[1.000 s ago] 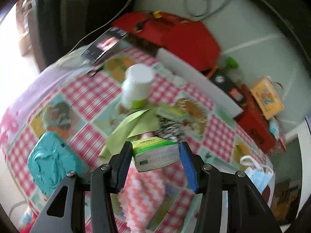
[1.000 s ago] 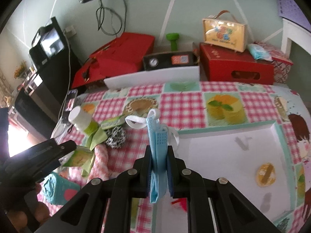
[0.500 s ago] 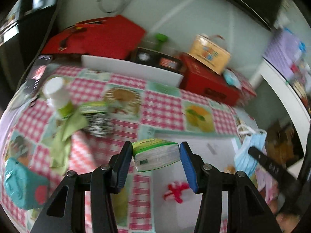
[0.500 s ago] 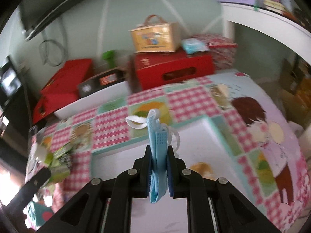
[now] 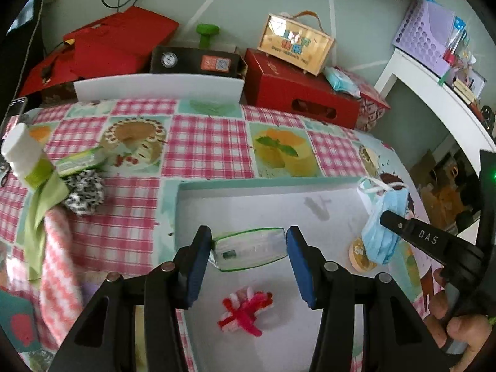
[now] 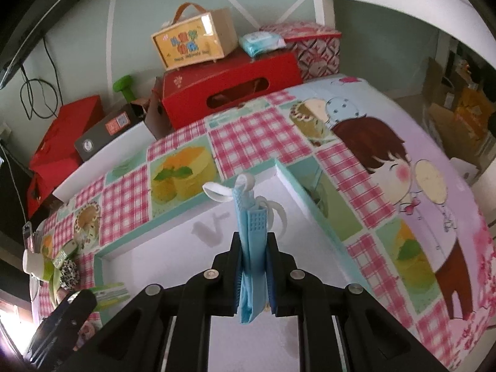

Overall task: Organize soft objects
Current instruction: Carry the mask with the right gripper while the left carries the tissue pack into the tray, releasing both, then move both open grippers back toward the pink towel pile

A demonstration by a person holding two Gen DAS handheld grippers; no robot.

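left gripper [image 5: 248, 249]: fingers clamped on a tissue pack [image 5: 249, 249], one blue pad on each short end, pack held clear above the tray
right gripper [image 6: 254, 266]: fingers pressed together on a folded blue face mask [image 6: 251, 248], white ear loops sticking out past the tips
face mask, left view: hangs from the right gripper's tip over the tray's right edge
hand [image 5: 455, 328]: bare fingers wrapped round the right gripper's handle, lower right of the left view
tray [image 5: 235, 186]: white, shallow, teal rim, sits on the near right part of the counter
red and white yarn bow [image 5: 245, 310]: lies in the tray, near its front, below the held tissue pack
round yellow patch [image 5: 359, 254]: in the tray near its right edge, partly behind the mask
counter [image 5: 204, 142]: covered with a pink checked cloth with cake prints
black and white pompom [image 5: 83, 192]: on the counter left of the tray, well apart from it
second tissue pack [image 5: 80, 161]: just behind the pompom, touching it
white bottle with green label [image 5: 26, 158]: tilted, at the left edge
green cloth [image 5: 40, 217]: draped near the left edge, below the bottle
pink and white zigzag towel [image 5: 59, 254]: near left corner, beside the green cloth
teal pad [image 5: 15, 319]: at the near left corner, partly cut off
red boxes [image 5: 303, 90]: beyond the far edge of the counter, against the wall
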